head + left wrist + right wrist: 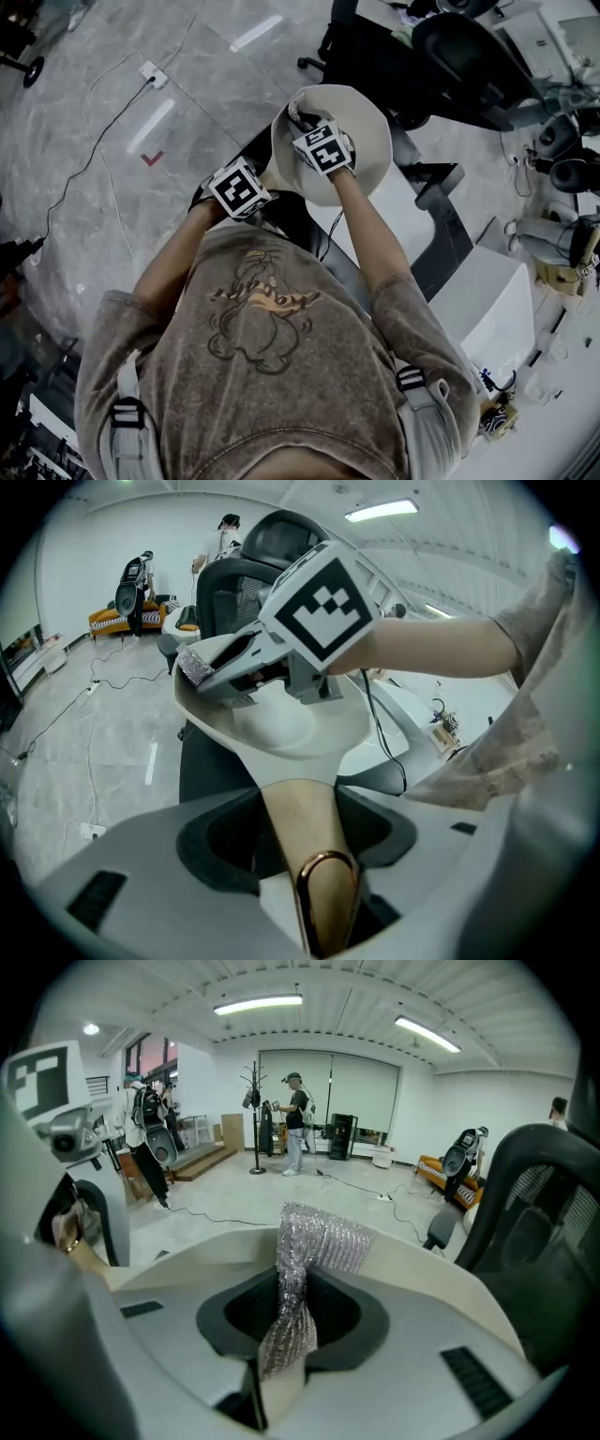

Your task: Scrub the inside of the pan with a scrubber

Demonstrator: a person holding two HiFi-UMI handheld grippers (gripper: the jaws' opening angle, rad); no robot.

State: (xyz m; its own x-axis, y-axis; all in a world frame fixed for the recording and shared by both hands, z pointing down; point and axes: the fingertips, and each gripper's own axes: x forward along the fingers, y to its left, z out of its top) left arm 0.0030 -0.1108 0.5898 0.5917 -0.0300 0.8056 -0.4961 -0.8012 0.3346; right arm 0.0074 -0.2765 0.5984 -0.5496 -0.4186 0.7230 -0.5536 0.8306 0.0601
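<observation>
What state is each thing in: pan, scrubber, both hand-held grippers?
pan: held up by its handle, open side up.
scrubber: crumpled, pinched at one end, free end at the pan's inner wall.
left hand-held gripper: shut on the handle.
right hand-held gripper: shut on the scrubber, reaching into the pan.

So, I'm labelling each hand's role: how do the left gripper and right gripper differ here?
The left gripper has its jaws clamped on the pan by its beige handle; the right gripper has its jaws pinching a silvery scrubber. The left gripper sits outside the pan at the handle end, while the right gripper reaches into its bowl. Shared: both are shut on something.
</observation>
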